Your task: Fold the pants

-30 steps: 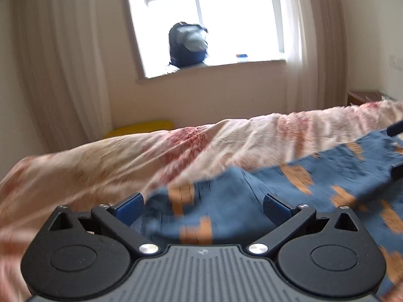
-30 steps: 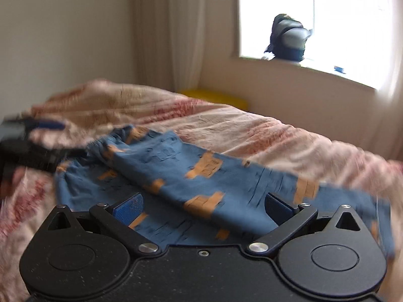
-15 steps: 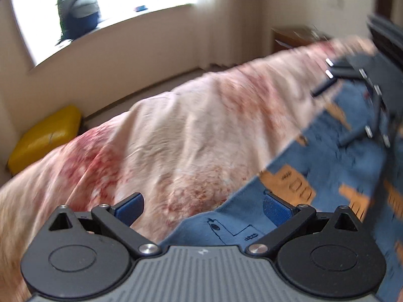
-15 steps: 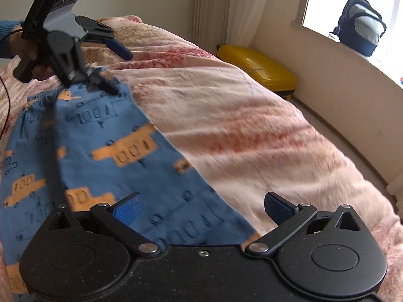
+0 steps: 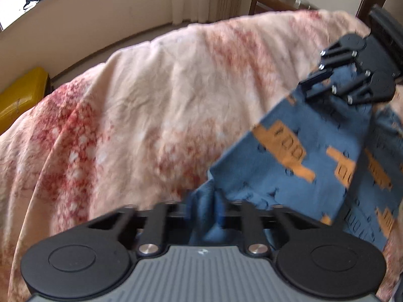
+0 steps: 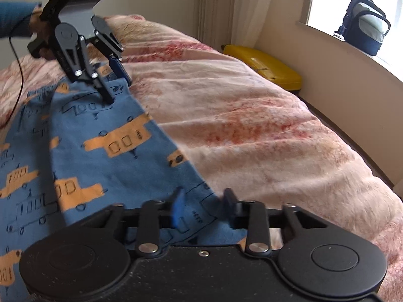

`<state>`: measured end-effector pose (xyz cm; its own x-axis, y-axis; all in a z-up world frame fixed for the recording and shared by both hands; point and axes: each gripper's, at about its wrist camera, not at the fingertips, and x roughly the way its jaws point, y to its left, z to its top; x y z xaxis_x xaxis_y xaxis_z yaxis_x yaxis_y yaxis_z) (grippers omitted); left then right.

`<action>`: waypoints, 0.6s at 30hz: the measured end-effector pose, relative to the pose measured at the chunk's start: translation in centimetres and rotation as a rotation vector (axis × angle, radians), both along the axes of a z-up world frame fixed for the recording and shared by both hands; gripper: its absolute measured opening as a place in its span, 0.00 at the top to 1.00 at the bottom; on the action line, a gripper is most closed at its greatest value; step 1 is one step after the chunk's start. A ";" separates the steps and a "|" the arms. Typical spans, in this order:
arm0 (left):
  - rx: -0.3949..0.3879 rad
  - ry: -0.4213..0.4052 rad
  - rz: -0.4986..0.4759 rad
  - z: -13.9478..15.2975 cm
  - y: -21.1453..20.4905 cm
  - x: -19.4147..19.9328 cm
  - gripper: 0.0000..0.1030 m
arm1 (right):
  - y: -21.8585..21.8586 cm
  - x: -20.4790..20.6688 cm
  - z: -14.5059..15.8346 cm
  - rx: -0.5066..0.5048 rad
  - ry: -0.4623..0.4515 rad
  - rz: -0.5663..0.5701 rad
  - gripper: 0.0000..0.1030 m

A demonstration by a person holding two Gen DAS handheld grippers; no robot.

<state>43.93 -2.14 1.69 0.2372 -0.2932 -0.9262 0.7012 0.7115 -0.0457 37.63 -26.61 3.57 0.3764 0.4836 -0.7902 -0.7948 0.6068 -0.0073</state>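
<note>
Both grippers have dropped onto the pants (image 6: 105, 156) lying on the bedspread (image 6: 252, 115): left gripper (image 5: 214, 211) clamped on bunched cloth, right gripper (image 6: 204, 209) half-closed around the hem. Risk: thin single-layer grip slips during lift.

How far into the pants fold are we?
Done: the pants lie on the blanket with one layer over another along their length. In hand: the left gripper is shut on the pants at one end; the right gripper, nearly closed, has fabric between its fingers at the other end. Left: folding them across, end to end.
</note>
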 end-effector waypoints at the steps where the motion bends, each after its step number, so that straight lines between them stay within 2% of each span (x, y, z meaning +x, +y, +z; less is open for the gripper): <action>1: 0.010 -0.020 -0.019 0.3 -0.3 -0.7 0.95 | 0.1 -0.3 0.0 -0.009 -0.017 -0.006 0.88; 2: 0.020 -0.061 -0.039 0.7 -0.6 -1.6 0.96 | 0.1 -0.5 0.1 -0.024 -0.039 -0.018 0.98; 3: 0.024 -0.103 -0.054 1.3 -0.7 -2.6 0.97 | 0.1 -0.8 0.2 -0.030 -0.060 -0.031 1.00; 4: 0.027 -0.144 -0.056 1.8 -0.8 -3.4 0.97 | 0.0 -1.1 0.5 -0.023 -0.075 -0.042 1.00; 9: 0.031 -0.330 0.111 4.7 -0.3 -6.0 0.97 | 0.2 -2.7 2.1 -0.020 -0.206 -0.097 1.00; 13: 0.062 -0.506 0.107 7.0 -1.6 -6.1 0.97 | 1.4 -2.2 3.7 -0.055 -0.347 -0.159 1.00; 15: 0.078 -0.540 0.123 7.3 -2.1 -4.7 0.97 | 2.1 -1.0 4.2 -0.082 -0.405 -0.200 1.00; 18: 0.096 -0.538 0.191 6.3 -2.3 -1.7 0.97 | 3.5 1.8 4.0 -0.114 -0.430 -0.247 1.00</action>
<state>42.25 -4.44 7.98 0.7225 -0.1200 -0.6808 0.4669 0.8110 0.3525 39.45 -23.13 7.62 0.7715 0.2586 -0.5813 -0.5382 0.7526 -0.3794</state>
